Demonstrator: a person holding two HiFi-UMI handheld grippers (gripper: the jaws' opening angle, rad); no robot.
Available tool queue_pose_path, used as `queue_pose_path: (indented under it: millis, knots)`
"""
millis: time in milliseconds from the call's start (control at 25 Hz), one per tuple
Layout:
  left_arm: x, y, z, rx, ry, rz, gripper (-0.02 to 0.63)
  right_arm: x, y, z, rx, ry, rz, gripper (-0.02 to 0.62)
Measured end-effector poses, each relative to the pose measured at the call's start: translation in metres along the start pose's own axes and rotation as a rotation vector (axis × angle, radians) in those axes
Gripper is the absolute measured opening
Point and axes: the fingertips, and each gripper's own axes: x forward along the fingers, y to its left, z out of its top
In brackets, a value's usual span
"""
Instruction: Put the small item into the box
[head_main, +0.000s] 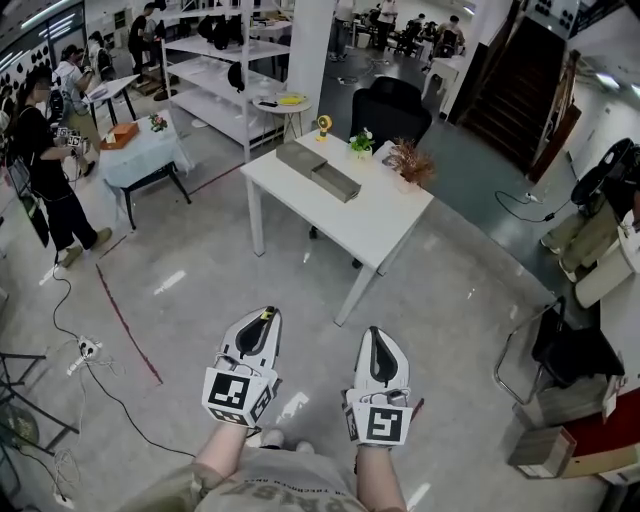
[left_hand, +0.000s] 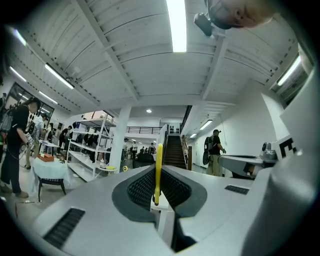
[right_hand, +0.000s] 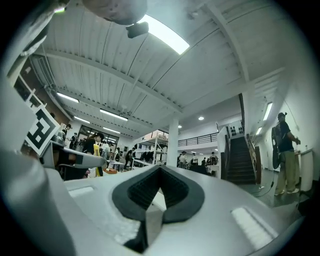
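In the head view my left gripper is held out low over the floor, shut on a thin yellow item that stands upright between its dark pads. My right gripper is beside it, shut with nothing between its jaws; in the right gripper view its pads meet. Both point towards a white table some way ahead. On that table lies a long grey box, open on top. What is inside the box is too small to tell.
On the table's far edge stand a small yellow object, a green plant and a dried plant. A black chair is behind it. A person, a cloth-covered side table and floor cables are left; a chair is right.
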Motion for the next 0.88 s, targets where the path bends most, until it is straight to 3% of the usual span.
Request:
queue_pose_path:
  millis: [120,200,280,360,880]
  knots:
    - [0.003,0.012,0.006,0.000,-0.003,-0.002,0.032,0.008,0.003,0.002,0.068,-0.018,0.018,0.001]
    - [0.005,0.023,0.010,-0.003,-0.002,-0.001,0.031,0.015,0.007,0.001,0.106,-0.020,0.040,0.087]
    - [0.008,0.033,0.011,-0.008,0.000,-0.001,0.032,0.021,0.009,-0.001,0.133,-0.019,0.048,0.241]
    - [0.011,0.042,0.013,-0.010,-0.001,-0.002,0.032,0.027,0.010,-0.003,0.143,-0.016,0.045,0.313]
    - [0.025,0.074,0.004,-0.035,0.026,-0.033,0.032,0.048,0.023,-0.012,0.118,0.016,0.007,0.328]
